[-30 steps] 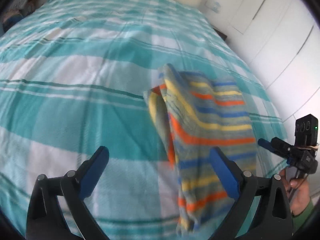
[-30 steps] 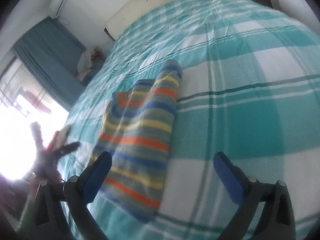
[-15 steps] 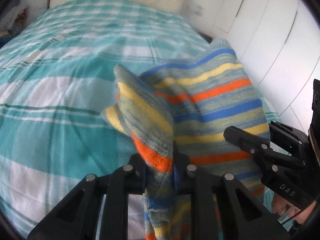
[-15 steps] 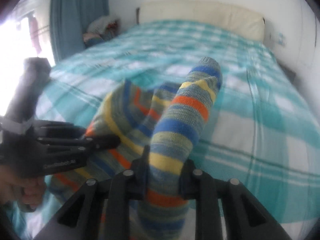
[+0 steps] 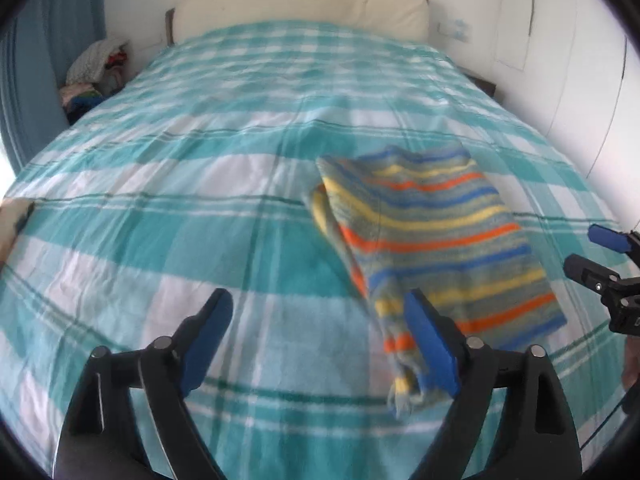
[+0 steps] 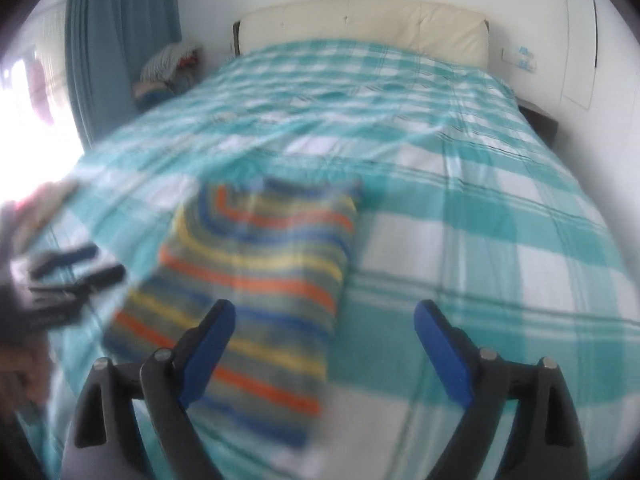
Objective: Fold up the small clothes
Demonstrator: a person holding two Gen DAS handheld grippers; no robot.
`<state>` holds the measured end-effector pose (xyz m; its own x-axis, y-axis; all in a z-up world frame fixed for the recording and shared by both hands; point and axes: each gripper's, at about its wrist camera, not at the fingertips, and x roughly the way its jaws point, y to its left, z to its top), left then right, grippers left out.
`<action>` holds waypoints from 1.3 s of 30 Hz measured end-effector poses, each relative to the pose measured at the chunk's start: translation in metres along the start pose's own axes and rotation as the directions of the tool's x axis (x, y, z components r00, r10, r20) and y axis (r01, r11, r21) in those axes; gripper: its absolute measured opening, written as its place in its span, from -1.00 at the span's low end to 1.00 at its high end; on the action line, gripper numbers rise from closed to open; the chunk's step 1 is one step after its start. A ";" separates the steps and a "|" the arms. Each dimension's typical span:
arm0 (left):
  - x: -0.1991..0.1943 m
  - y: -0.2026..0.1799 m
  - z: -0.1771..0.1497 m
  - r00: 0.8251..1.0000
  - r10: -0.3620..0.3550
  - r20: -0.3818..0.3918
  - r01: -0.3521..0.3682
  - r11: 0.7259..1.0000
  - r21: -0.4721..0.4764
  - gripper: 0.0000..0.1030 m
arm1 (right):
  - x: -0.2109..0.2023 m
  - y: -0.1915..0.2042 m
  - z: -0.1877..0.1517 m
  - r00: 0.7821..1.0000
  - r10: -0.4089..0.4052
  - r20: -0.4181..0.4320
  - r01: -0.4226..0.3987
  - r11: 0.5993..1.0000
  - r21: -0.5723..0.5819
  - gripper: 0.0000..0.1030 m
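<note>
From my left wrist camera I see the striped knit garment (image 5: 436, 240) lying folded on the teal plaid bedspread (image 5: 200, 208), right of centre, its long axis running from the near right corner away toward the headboard (image 5: 300, 8) and leaning slightly left; the stripes cross it side to side. A loose, fringed end trails off its near left corner and passes just behind my left gripper (image 5: 320, 344), whose blue pads stand wide apart with nothing between them. At the right edge of this view my right gripper (image 5: 596, 252) shows from the side, also spread and holding nothing, just beside the garment's right edge. A pile of clothes (image 5: 96, 76) sits on the floor by the blue curtain (image 5: 24, 80) at far left, well apart from the work. From my right wrist camera, which is blurred, the same garment (image 6: 256, 280) lies left of centre, its long axis again running away toward the headboard (image 6: 360, 24), its near end partly behind the left pad of my right gripper (image 6: 324, 344), whose jaws are wide apart and empty. This view shows the garment's far end with curved neckline-like stripes, which the other view does not, and my left gripper (image 6: 80, 268) as a dark blur at the left.
</note>
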<state>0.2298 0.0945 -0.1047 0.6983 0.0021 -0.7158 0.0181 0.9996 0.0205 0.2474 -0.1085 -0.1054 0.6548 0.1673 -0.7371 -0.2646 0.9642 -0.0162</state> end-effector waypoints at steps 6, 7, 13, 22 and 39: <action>-0.072 -0.023 -0.029 0.993 0.094 0.067 -0.097 0.995 0.039 0.95 | -0.063 0.011 -0.061 1.000 0.007 -0.020 -0.007 1.000 -0.007 0.85; -0.085 -0.026 -0.032 0.992 0.098 0.074 -0.101 0.994 0.036 0.96 | -0.071 0.012 -0.065 1.000 0.014 -0.020 -0.014 1.000 0.003 0.86; -0.140 -0.034 -0.062 0.975 0.203 0.090 -0.205 0.979 0.017 0.99 | -0.132 0.021 -0.090 1.000 0.010 -0.012 -0.010 0.998 0.061 0.96; -0.190 -0.057 -0.098 0.989 0.145 0.029 -0.146 0.988 0.050 0.99 | -0.194 0.041 -0.121 0.999 0.046 -0.006 -0.045 0.993 0.109 0.99; -0.207 -0.045 -0.089 0.998 0.050 0.040 -0.049 0.998 -0.043 0.99 | -0.228 0.051 -0.109 0.999 -0.007 0.042 0.004 0.998 0.068 0.99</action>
<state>0.0206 0.0515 -0.0198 0.7262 0.0512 -0.6855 -0.0469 0.9986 0.0250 0.0073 -0.1196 -0.0118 0.6856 0.1688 -0.7082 -0.2130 0.9767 0.0266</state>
